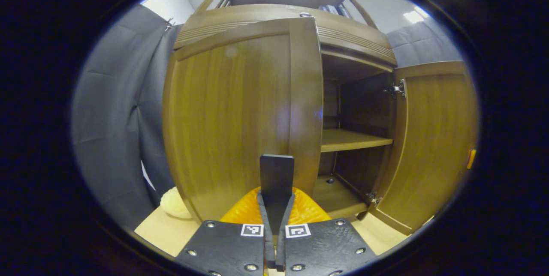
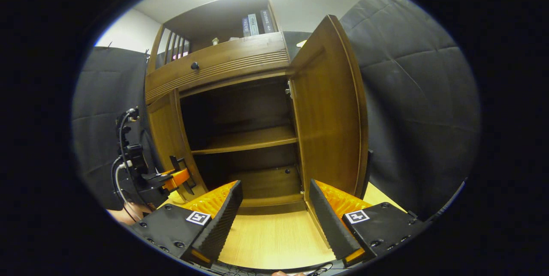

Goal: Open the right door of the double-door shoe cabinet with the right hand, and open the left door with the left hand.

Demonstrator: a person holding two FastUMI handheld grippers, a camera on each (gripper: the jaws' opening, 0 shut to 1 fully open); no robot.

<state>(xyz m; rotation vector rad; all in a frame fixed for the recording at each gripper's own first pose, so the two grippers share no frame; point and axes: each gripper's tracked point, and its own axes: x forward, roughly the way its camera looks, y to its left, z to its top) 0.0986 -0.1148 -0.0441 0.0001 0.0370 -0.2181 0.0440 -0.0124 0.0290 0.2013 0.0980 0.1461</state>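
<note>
The brown wooden shoe cabinet [image 2: 214, 68] stands with both doors swung out. In the left gripper view the left door [image 1: 240, 113] is close ahead, and my left gripper [image 1: 276, 203] is shut on its flat black handle [image 1: 276, 171] at the door's free edge. The right door [image 1: 433, 139] hangs wide open at the right. In the right gripper view the right door [image 2: 330, 117] stands open ahead of my right gripper [image 2: 274, 220], which is open and holds nothing. The left gripper [image 2: 178, 177] shows at the left door [image 2: 169, 139].
Inside the cabinet are a shelf [image 2: 244, 139] and a bottom board [image 2: 266, 186]. A drawer knob [image 2: 194, 65] and books [image 2: 253, 23] sit above. A pale wooden floor [image 2: 274, 237] lies in front. A cream object [image 1: 173, 203] rests by the cabinet's left side. A hand [image 2: 124, 216] is at lower left.
</note>
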